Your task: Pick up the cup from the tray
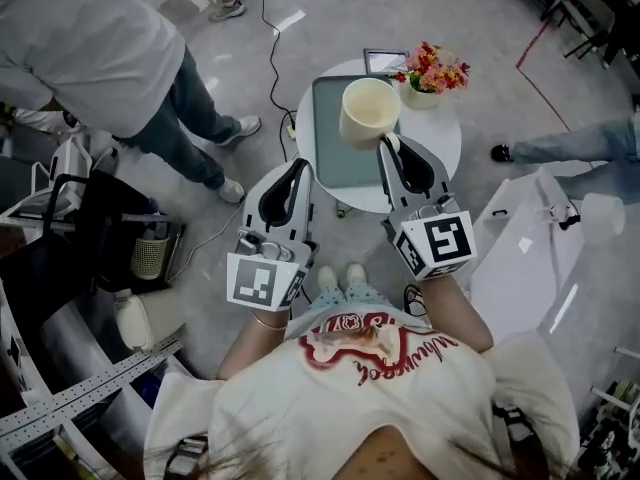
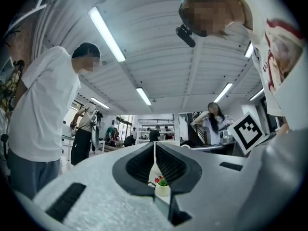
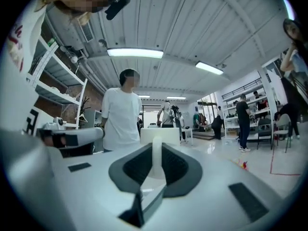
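A cream cup (image 1: 368,111) hangs in the air over the grey tray (image 1: 335,158) on the small round table. My right gripper (image 1: 385,143) is shut on the cup's handle. In the right gripper view the white handle (image 3: 157,158) stands upright between the dark pads, with the cup body (image 3: 160,135) just beyond it. My left gripper (image 1: 303,165) is held to the left of the tray, level with the right one. In the left gripper view its jaws meet in a thin line (image 2: 154,146) with nothing between them.
The round white table (image 1: 445,138) also carries a pot of flowers (image 1: 432,71) and a small framed screen (image 1: 385,61) at its far side. A person (image 1: 90,48) stands at the left, a cable (image 1: 272,58) runs across the floor, and a white table (image 1: 530,248) stands at the right.
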A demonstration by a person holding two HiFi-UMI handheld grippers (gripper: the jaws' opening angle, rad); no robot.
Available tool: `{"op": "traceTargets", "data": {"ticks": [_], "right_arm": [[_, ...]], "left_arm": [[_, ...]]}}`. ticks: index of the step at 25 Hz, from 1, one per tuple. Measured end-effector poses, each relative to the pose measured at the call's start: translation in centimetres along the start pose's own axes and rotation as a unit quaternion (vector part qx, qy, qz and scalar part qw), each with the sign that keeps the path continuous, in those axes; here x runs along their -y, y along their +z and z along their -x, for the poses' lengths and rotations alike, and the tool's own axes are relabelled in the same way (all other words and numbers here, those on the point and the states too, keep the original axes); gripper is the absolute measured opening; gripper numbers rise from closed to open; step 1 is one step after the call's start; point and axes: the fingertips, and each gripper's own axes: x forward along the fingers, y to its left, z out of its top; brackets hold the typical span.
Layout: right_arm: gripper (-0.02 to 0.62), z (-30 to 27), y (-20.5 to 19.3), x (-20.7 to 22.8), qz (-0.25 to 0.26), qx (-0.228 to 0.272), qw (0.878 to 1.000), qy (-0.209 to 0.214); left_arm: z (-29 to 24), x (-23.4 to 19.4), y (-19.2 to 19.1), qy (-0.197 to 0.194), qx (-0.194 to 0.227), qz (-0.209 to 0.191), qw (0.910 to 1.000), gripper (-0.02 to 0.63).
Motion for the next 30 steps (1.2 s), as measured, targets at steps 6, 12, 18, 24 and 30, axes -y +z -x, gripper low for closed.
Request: {"op": "traceTargets", "data": {"ticks": [6, 12, 18, 24, 30], "right_arm": [[0.052, 3.0, 3.5, -0.5, 0.012, 0.041, 0.999, 0.012], [0.051, 4.3, 2.8, -0.4, 0.003, 0.048, 0.998, 0.03], [0.051, 5.4, 4.0, -1.0, -0.01, 0.084, 0.995, 0.054], [0.051, 6.6, 5.5, -1.7, -0.021, 0.107, 0.992, 0.061], [0.051, 9.6, 6.2, -3.3, -0.023, 0.124, 0.99, 0.063]], "left_arm": [[0.0, 1.7, 1.2, -0.005, 0.011, -0.006, 0.9999, 0.022], [1.1, 2.7, 0.7, 0.024, 0.009, -0.012, 0.9996, 0.022], [2.5, 3.7, 1.0, 0.044, 0.012, -0.028, 0.9986, 0.022], [3.0, 4.6, 1.7, 0.046, 0.015, -0.033, 0.9983, 0.023], [5.7, 6.7, 1.8, 0.036, 0.021, -0.034, 0.9986, 0.021]]}}
